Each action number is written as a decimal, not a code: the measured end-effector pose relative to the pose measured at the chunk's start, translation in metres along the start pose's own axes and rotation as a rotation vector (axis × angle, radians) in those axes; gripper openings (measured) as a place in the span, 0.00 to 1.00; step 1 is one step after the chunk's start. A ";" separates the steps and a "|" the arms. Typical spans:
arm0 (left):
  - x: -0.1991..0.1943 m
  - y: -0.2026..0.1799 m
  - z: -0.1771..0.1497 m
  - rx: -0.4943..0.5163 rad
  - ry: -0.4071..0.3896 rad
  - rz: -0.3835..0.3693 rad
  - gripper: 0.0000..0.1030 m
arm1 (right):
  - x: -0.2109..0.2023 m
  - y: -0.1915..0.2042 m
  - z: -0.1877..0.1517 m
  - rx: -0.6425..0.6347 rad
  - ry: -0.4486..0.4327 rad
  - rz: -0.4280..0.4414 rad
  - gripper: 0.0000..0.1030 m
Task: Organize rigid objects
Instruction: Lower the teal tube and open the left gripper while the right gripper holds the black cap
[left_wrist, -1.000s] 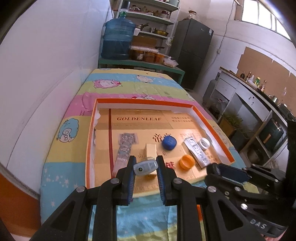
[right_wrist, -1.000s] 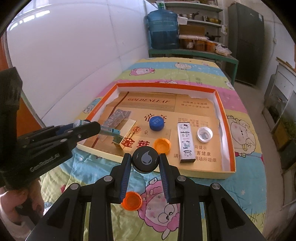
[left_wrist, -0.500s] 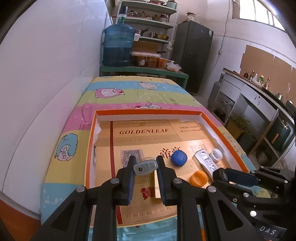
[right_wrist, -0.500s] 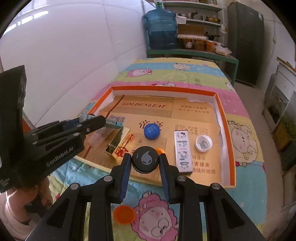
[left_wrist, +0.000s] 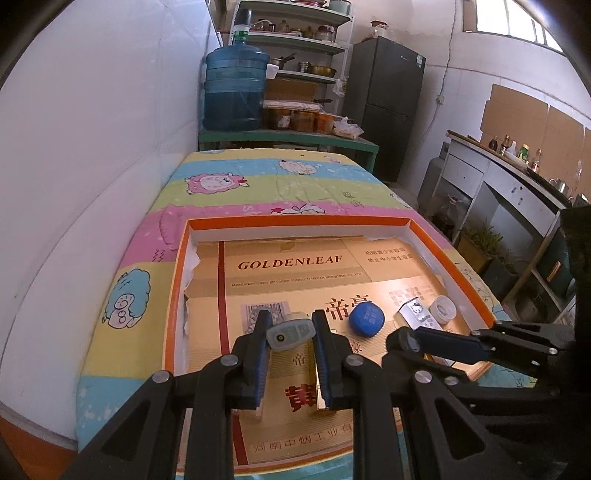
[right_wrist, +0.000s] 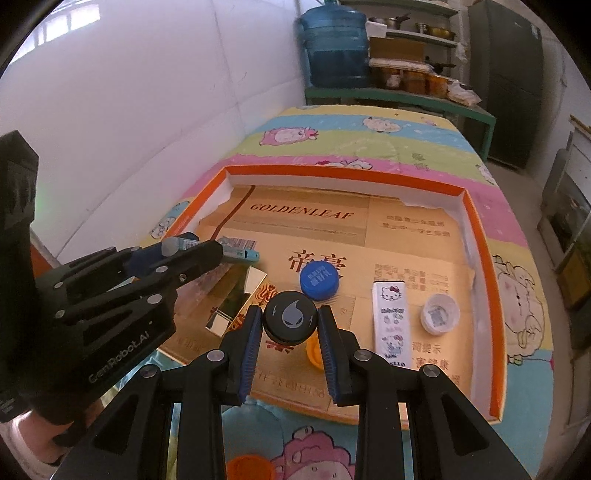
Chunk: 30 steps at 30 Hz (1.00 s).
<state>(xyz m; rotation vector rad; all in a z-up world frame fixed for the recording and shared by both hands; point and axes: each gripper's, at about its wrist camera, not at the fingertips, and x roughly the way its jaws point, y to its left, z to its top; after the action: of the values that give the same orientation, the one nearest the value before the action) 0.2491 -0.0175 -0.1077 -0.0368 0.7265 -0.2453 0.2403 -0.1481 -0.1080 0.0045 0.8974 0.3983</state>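
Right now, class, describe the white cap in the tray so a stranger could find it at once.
Start at the orange-rimmed tray on the cartoon bedspread. Along its right side lies the Hello Kitty box; the white cap sits just right of it, open side up. It is the only white cap; the blue cap lies to the left.

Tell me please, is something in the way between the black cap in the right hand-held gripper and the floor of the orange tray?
Partly, yes. The right hand-held gripper holds the black cap over the near part of the orange tray. An orange cap lies right beneath and the gold box to its left. The floor to the right looks free.
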 end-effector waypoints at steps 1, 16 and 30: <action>0.001 0.000 0.000 0.001 0.002 -0.001 0.22 | 0.003 0.000 0.001 -0.002 0.004 0.000 0.30; 0.016 0.003 -0.007 0.001 0.065 -0.004 0.22 | 0.024 -0.001 0.001 -0.027 0.047 -0.013 0.30; 0.014 0.008 -0.007 -0.028 0.064 -0.020 0.23 | 0.026 0.003 0.002 -0.049 0.053 -0.022 0.30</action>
<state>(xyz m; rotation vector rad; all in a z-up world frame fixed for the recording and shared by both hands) 0.2561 -0.0132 -0.1233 -0.0627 0.7933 -0.2561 0.2549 -0.1361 -0.1262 -0.0613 0.9389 0.4016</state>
